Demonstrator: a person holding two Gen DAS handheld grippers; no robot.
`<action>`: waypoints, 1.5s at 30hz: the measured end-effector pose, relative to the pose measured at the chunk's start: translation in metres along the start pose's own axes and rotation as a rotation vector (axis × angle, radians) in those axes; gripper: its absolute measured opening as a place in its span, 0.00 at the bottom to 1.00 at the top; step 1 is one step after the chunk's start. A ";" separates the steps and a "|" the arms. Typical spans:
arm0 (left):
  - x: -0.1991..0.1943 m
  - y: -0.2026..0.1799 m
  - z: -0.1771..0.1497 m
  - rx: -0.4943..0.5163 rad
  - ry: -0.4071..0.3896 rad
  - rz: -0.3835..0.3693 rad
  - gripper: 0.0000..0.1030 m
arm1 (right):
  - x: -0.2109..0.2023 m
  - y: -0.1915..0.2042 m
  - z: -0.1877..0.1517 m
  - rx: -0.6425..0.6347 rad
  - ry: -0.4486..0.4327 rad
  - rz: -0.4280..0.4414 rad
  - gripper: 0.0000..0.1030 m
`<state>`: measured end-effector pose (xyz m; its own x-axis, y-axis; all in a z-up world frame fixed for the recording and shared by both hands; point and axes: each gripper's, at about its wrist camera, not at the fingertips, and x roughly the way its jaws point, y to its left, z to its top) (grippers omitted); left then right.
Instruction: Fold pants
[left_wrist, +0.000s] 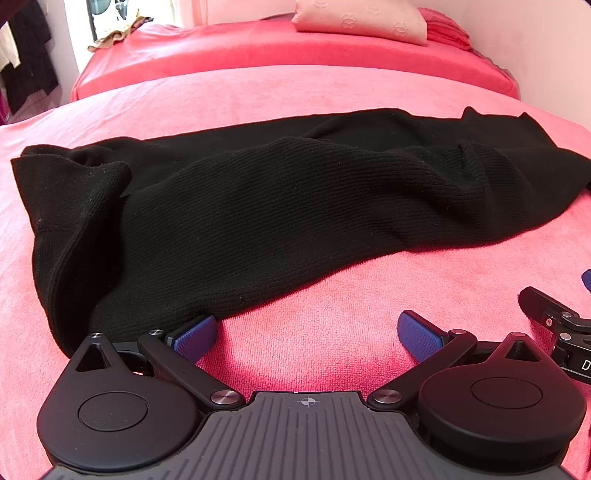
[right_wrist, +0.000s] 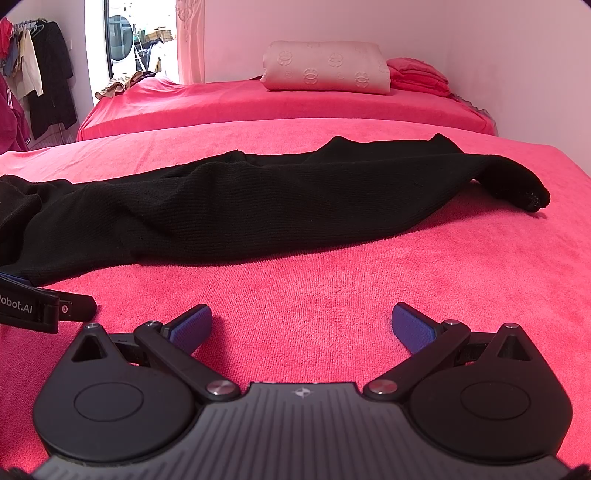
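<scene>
On the pink bed (left_wrist: 332, 92), black ribbed pants (left_wrist: 258, 206) lie stretched sideways. Left hand-held gripper (left_wrist: 306, 332) and right hand-held gripper (right_wrist: 303, 325) both gape wide, empty.

Two pink beds (right_wrist: 295, 107) sit by a white wall (right_wrist: 480, 44). A pillow (right_wrist: 327, 66) lies on the far bed. Clothes (right_wrist: 40, 74) hang at left.
</scene>
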<state>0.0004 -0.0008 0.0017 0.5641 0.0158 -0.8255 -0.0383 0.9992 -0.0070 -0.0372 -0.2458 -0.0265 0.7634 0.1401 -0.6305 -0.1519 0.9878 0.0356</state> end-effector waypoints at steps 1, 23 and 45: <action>0.000 0.000 0.000 0.000 0.001 0.000 1.00 | 0.000 0.001 0.001 0.000 0.001 0.000 1.00; 0.000 -0.002 -0.001 -0.001 -0.004 0.002 1.00 | 0.000 -0.001 -0.001 0.001 -0.003 0.000 1.00; -0.001 -0.002 -0.005 0.001 -0.014 -0.001 1.00 | 0.000 -0.001 -0.002 0.000 -0.005 -0.001 1.00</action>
<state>-0.0038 -0.0028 0.0000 0.5759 0.0149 -0.8174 -0.0364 0.9993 -0.0074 -0.0378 -0.2466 -0.0279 0.7665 0.1392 -0.6270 -0.1509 0.9879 0.0349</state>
